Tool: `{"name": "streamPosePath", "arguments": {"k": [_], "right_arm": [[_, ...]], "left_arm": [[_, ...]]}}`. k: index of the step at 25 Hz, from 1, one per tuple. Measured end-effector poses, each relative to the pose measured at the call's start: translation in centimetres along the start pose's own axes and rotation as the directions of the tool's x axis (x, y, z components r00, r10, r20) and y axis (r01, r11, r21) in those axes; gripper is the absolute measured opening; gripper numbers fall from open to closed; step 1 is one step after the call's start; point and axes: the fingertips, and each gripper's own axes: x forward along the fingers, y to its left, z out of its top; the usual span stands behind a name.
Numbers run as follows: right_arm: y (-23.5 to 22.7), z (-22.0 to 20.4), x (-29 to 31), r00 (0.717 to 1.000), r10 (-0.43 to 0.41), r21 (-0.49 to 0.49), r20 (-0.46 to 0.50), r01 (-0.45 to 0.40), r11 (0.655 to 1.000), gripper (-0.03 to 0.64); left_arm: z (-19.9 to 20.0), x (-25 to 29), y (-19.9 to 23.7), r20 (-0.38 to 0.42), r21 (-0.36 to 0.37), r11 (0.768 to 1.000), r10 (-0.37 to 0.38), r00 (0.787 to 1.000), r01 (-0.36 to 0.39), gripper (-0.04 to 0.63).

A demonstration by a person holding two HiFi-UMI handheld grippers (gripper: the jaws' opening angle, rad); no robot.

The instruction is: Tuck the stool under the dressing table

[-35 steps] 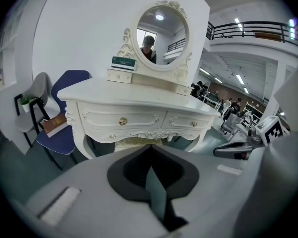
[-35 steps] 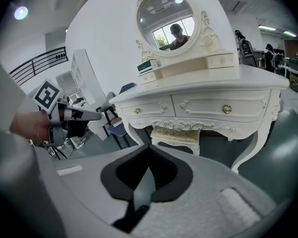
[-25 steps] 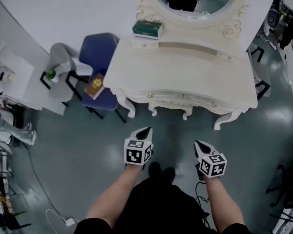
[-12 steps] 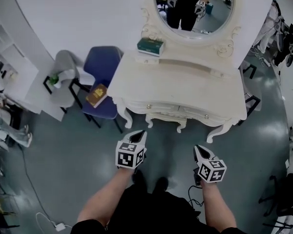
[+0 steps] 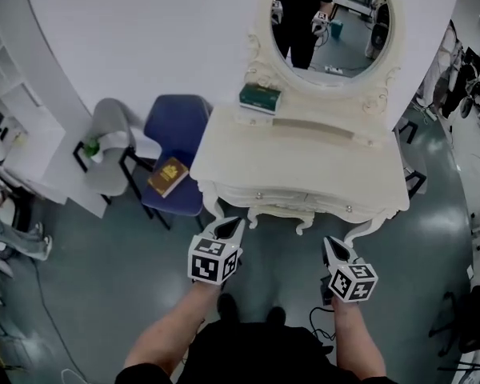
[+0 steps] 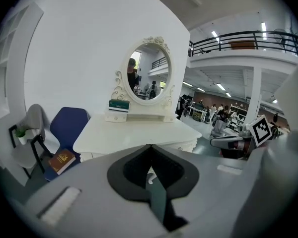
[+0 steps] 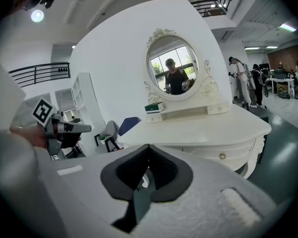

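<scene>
Head view: we find no stool; we judge it either hidden beneath the dressing table (image 5: 304, 154) or out of frame. The table lies just ahead of left gripper (image 5: 230, 225) and right gripper (image 5: 330, 243), about equally near.
Left gripper view: jaws pressed together, nothing between.
Right gripper view: same, table front ahead.

Dressing table (image 5: 304, 154) mirror (image 5: 336, 30) top cut off; book (image 5: 168, 176) title unreadable.

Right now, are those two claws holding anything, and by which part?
Nothing is held. The left gripper and the right gripper each have their jaws closed together on nothing, in the air in front of the dressing table.
</scene>
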Motion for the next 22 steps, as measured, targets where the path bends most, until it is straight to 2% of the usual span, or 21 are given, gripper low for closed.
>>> {"name": "streamPosePath", "arguments": {"k": [4, 9, 12, 17, 22], "right_arm": [[4.5, 1.5, 2.4, 1.000, 0.007, -0.004, 0.031, -0.007, 1.000, 0.003], [9.9, 4.7, 4.6, 0.998, 0.028, -0.051, 0.063, -0.025, 0.998, 0.003], [12.6, 6.2, 5.1, 0.996, 0.060, -0.102, 0.063, -0.053, 0.993, 0.003], [14.9, 8.9, 4.7, 0.992, 0.105, -0.159, 0.077, -0.092, 0.983, 0.003], [14.7, 11.9, 2.9, 0.979, 0.173, -0.215, 0.109, -0.146, 0.966, 0.003]], "left_arm": [[2.0, -1.9, 3.8, 0.046, -0.001, 1.000, -0.012, 0.999, 0.012, 0.015], [5.3, -4.6, 7.7, 0.113, 0.094, 0.995, -0.047, 0.992, 0.036, 0.015], [6.6, -5.5, 9.6, 0.140, 0.127, 0.991, -0.053, 0.989, 0.035, 0.015], [8.0, -6.0, 11.2, 0.174, 0.097, 0.995, -0.040, 0.984, 0.023, 0.015], [9.1, -5.7, 9.1, 0.182, 0.057, 0.998, -0.030, 0.983, 0.020, 0.015]]}}
